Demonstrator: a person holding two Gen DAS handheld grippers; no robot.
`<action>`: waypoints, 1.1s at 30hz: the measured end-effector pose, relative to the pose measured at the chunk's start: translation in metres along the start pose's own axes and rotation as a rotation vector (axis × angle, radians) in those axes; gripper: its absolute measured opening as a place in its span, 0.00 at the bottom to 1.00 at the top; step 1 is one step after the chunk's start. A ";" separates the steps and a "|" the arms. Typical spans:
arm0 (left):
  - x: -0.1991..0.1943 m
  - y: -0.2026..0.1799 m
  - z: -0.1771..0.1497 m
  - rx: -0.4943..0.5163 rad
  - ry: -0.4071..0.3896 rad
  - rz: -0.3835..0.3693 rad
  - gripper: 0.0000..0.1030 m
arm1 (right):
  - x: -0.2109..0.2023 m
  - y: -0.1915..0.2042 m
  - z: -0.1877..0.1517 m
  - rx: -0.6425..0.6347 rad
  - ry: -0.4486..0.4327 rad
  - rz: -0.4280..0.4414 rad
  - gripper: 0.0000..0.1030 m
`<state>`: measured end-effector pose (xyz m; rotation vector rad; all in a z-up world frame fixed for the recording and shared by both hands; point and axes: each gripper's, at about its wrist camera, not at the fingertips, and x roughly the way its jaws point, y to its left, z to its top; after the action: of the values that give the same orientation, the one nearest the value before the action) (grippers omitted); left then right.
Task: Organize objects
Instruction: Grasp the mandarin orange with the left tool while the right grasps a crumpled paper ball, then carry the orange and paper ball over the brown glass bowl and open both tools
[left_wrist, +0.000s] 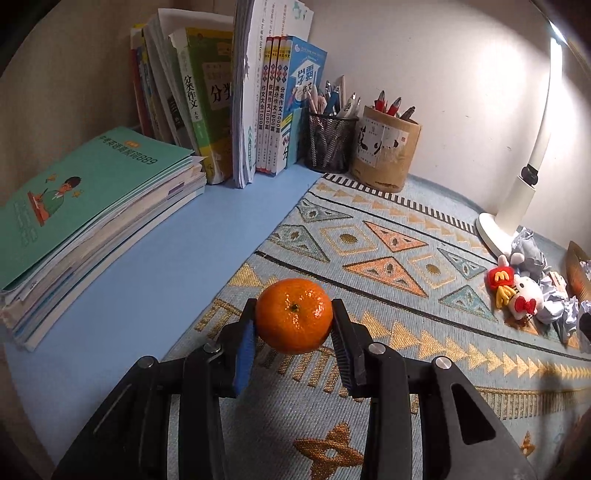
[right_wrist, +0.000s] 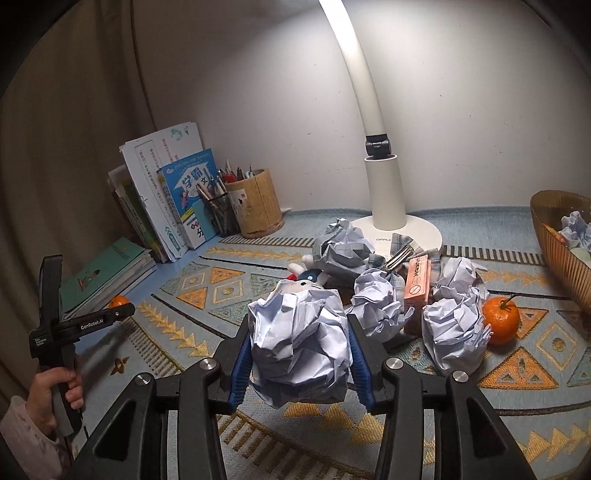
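Tangerine sits clamped between the blue pads of the left gripper, lifted above the patterned mat near its left edge. The right gripper grips a crumpled paper ball between its fingers, in front of more paper balls and a second tangerine.

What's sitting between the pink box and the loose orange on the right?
In the right wrist view, two crumpled paper balls fill the gap between the pink box and the orange, the nearer one touching the orange.
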<state>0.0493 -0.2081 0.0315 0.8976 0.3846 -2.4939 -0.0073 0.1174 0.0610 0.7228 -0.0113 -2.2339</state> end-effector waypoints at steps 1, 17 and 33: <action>-0.001 0.000 0.000 -0.003 -0.005 0.002 0.33 | 0.000 0.001 0.000 -0.005 -0.003 -0.002 0.44; -0.043 -0.105 0.005 0.143 -0.116 -0.082 0.33 | -0.044 -0.050 0.029 0.066 -0.053 0.030 0.44; -0.084 -0.437 0.022 0.458 -0.214 -0.534 0.33 | -0.137 -0.254 0.109 0.256 -0.139 -0.312 0.44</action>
<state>-0.1266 0.1848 0.1481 0.7441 -0.0378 -3.2176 -0.1592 0.3661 0.1624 0.7430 -0.2740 -2.6105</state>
